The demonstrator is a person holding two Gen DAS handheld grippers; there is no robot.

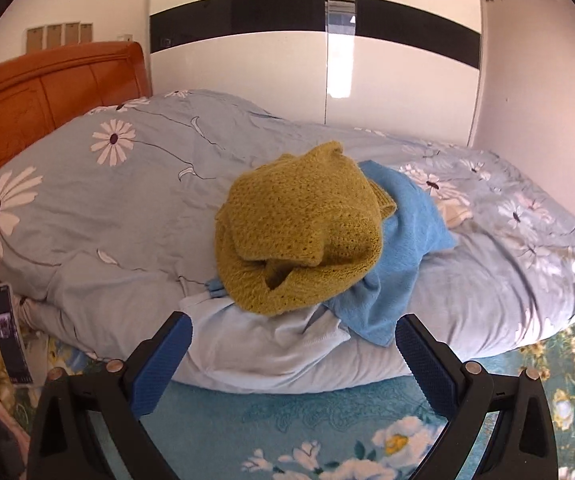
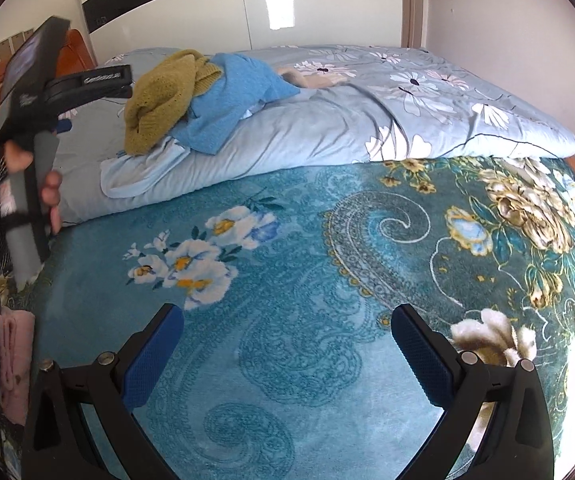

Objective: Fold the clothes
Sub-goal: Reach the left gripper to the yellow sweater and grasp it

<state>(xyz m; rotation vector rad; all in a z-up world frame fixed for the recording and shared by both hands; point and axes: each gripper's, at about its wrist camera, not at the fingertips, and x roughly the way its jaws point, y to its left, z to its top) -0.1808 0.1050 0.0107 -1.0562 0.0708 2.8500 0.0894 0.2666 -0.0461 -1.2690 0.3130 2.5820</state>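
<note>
Your left gripper stood wide open and empty, and the mustard knit sweater lay heaped at twelve o'clock just beyond its fingertips, atop the blue garment on the rolled floral duvet. The pile's long axis ran roughly from ten to four o'clock. Your right gripper was equally agape over the bare teal blanket, with the pile well apart at eleven o'clock. I judged the left hand nearer for the first pick.
</note>
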